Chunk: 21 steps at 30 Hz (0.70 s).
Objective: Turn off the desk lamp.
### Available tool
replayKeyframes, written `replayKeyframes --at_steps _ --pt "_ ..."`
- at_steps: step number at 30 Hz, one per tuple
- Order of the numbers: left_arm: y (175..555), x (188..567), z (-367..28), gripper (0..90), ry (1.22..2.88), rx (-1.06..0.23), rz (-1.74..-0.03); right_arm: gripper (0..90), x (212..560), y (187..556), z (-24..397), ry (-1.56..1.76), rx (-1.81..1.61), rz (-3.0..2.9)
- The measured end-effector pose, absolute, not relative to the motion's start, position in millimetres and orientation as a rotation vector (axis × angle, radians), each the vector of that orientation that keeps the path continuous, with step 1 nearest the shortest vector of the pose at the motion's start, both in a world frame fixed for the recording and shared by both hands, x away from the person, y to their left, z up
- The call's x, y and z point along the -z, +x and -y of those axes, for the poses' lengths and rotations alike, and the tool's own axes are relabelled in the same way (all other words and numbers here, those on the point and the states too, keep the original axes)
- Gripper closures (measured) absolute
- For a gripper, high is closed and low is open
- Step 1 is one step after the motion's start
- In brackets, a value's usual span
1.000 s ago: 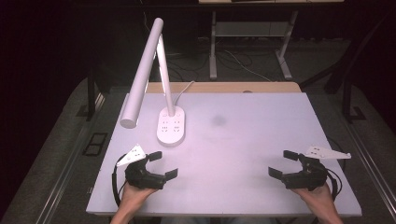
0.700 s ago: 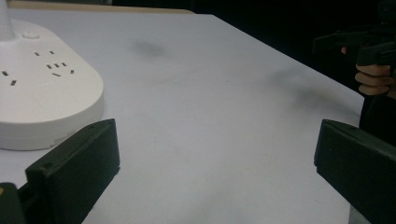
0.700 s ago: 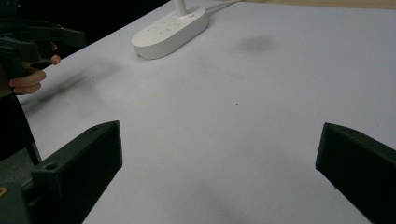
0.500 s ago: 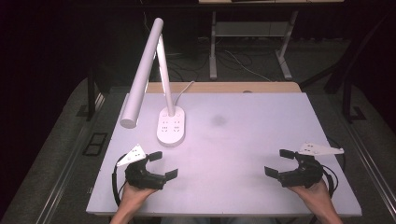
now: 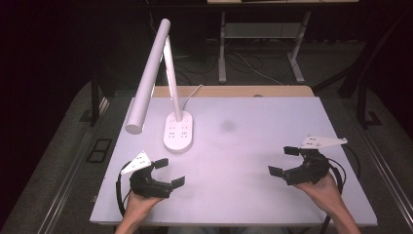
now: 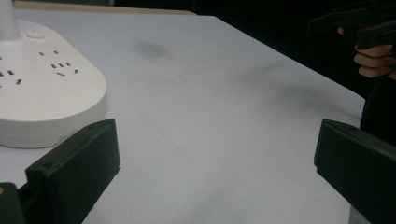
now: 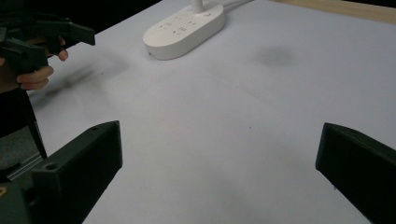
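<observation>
High view, lamp [image 5: 151, 73]: long head slants toward me, base [image 5: 178, 131] oval lengthwise.
Left gripper [image 5: 166, 173]: mine, spread, empty.
Right gripper [image 5: 283, 160]: spread, empty.

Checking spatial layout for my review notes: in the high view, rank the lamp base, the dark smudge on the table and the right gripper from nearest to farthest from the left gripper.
From the left gripper:
1. Lamp base, just beyond it, slightly right.
2. Dark smudge, mid-table, farther back and right.
3. Right gripper, across at the table's right side.

White lamp [image 5: 165, 78] is sitting on a pale lilac-white worktop [image 5: 243, 161] that's showing a grey smudge [image 5: 227, 126]. Both grippers' fingers [image 6: 74, 172] are looking matte black, with black cables.
</observation>
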<state>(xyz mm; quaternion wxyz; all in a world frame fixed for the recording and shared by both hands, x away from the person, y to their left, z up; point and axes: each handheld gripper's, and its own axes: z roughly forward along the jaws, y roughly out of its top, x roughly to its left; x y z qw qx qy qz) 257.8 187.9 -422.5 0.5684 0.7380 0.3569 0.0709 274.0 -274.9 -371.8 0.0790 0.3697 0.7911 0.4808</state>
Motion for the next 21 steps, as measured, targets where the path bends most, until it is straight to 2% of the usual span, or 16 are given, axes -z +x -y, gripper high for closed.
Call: replayKeyframes --at_steps 21 --pt "258 423 -191 0.0 1.72 -0.168 -0.846 0.6 346 312 242 1.02 -1.445 -2.445"
